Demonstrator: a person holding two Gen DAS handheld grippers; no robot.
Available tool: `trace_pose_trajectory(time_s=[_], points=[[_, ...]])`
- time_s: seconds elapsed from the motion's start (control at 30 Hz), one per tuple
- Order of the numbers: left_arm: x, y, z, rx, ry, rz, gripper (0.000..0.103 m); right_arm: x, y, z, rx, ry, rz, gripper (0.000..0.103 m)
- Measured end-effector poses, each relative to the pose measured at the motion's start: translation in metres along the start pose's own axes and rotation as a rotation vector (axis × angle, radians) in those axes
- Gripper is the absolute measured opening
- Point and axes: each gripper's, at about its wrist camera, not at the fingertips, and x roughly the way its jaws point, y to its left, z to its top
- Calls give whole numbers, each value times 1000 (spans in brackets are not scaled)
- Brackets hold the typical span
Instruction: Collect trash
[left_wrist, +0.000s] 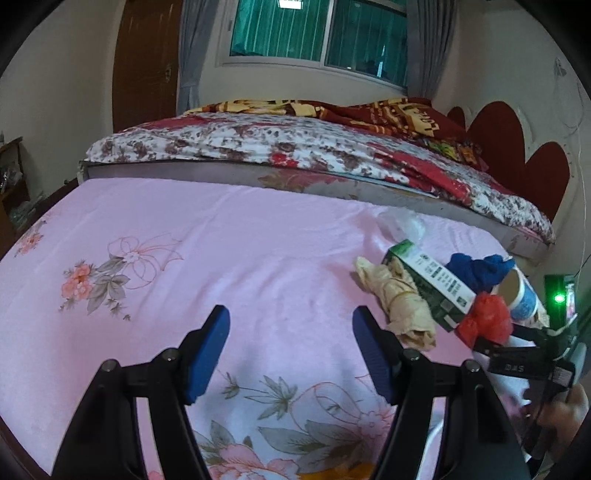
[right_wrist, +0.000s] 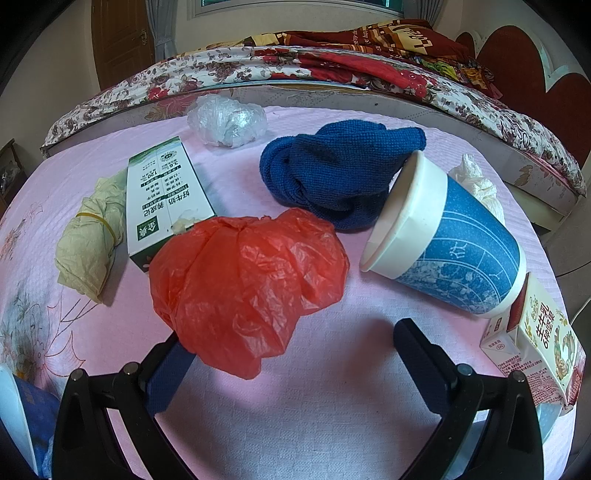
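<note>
Trash lies on a pink flowered sheet (right_wrist: 314, 406). A crumpled red plastic bag (right_wrist: 247, 280) rests just ahead of my right gripper (right_wrist: 291, 343), draped over the tip of its left finger; the jaws stand open and do not press on it. Around it lie a green-and-white carton (right_wrist: 162, 199), a beige wad with a rubber band (right_wrist: 88, 236), a blue cloth (right_wrist: 332, 173), a tipped blue paper cup (right_wrist: 443, 243) and a small milk carton (right_wrist: 535, 347). My left gripper (left_wrist: 291, 317) is open over bare sheet, left of the beige wad (left_wrist: 399, 306).
A clear plastic bag (right_wrist: 225, 122) and white tissue (right_wrist: 476, 181) lie at the far side of the pile. A bed with a floral cover (left_wrist: 258, 144) rises behind the sheet. A white and blue object (right_wrist: 18, 413) shows at the lower left edge.
</note>
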Motion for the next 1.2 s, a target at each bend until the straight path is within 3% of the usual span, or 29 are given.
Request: trace_pose_trajectory(time_s=[0.17, 0.27, 0.43, 0.53, 0.63, 0.87, 1.07, 1.2], points=[[-4, -5, -6, 32, 0, 4, 72, -7, 1, 2, 20, 19, 0, 103], [-19, -15, -11, 69, -21, -3, 72, -60, 5, 2, 29, -90, 21, 103], [-59, -36, -27, 90, -30, -63, 87, -148, 8, -6, -16, -201, 45, 103], [-83, -48, -43, 95, -37, -85, 88, -193, -8, -34, 3, -285, 44, 103], [-94, -60, -62, 96, -17, -103, 89, -211, -22, -72, 21, -299, 4, 103], [-89, -87, -106, 105, 31, -99, 89, -198, -66, -142, 154, -174, -8, 103], [-51, -98, -111, 137, 71, -55, 87, -179, -80, -147, 175, -145, -14, 103], [-33, -99, -108, 137, 81, -67, 77, -157, -83, -136, 184, -130, -13, 103]])
